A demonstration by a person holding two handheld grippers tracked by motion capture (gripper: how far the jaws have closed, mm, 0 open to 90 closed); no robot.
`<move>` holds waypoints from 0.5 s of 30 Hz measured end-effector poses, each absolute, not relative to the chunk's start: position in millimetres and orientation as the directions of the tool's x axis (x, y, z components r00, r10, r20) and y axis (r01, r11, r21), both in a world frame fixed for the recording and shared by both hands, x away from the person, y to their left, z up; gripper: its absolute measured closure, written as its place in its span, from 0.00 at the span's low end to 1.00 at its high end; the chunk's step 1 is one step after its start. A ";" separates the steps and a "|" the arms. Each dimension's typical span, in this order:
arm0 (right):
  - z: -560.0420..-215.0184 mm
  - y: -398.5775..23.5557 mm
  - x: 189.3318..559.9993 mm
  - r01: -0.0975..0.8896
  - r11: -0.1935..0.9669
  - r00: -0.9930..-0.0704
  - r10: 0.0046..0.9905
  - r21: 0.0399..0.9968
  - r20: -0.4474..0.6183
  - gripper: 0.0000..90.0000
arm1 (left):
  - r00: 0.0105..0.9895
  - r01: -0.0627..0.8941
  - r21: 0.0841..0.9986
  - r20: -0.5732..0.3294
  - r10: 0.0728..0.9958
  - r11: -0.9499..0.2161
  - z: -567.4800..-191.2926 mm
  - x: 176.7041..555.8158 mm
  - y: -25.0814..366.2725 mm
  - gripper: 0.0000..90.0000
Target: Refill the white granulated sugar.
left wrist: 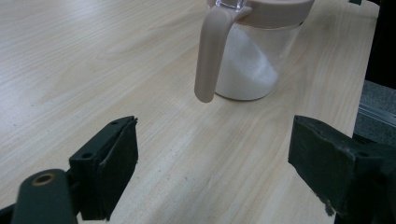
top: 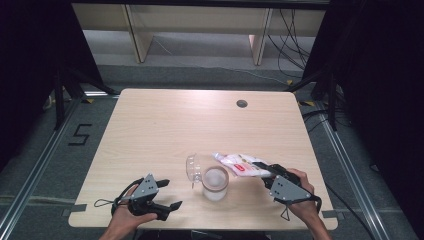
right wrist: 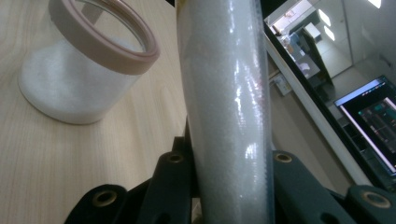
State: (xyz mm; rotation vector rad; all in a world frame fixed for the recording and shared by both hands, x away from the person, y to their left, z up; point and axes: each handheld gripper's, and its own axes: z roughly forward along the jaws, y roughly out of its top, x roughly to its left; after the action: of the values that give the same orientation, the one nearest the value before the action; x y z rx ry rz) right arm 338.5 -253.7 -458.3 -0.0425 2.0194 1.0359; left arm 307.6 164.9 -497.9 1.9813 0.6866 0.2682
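Observation:
A clear glass jar [top: 215,183] with a pinkish rim stands near the table's front edge, partly filled with white powder; its lid [top: 192,168] is flipped open to the left. The jar [left wrist: 250,65] has a pink handle [left wrist: 209,53] facing my left gripper [left wrist: 212,163], which is open and a short way in front of it with nothing between the jaws. My right gripper [top: 263,175] is shut on a clear plastic bag of white granules [top: 239,164], held just right of the jar. The bag [right wrist: 226,107] rises between the jaws beside the jar [right wrist: 81,65].
The wooden table [top: 165,125] has a round cable hole [top: 242,103] at the back right. My left gripper [top: 165,195] sits near the front left edge. Beyond the table lie wooden furniture legs and cables on the floor.

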 end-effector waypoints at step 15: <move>-473.4 -261.7 359.3 -0.228 0.494 -0.732 0.480 0.839 -0.483 0.87 | 0.816 0.350 0.860 -0.086 0.572 -0.370 -498.5 308.3 164.7 0.17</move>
State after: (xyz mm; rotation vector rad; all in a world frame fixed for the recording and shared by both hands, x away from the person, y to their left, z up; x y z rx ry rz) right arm 359.3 -261.7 -473.4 0.2066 2.0323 1.2818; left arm 308.3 164.7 -498.5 1.9954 0.6844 0.2780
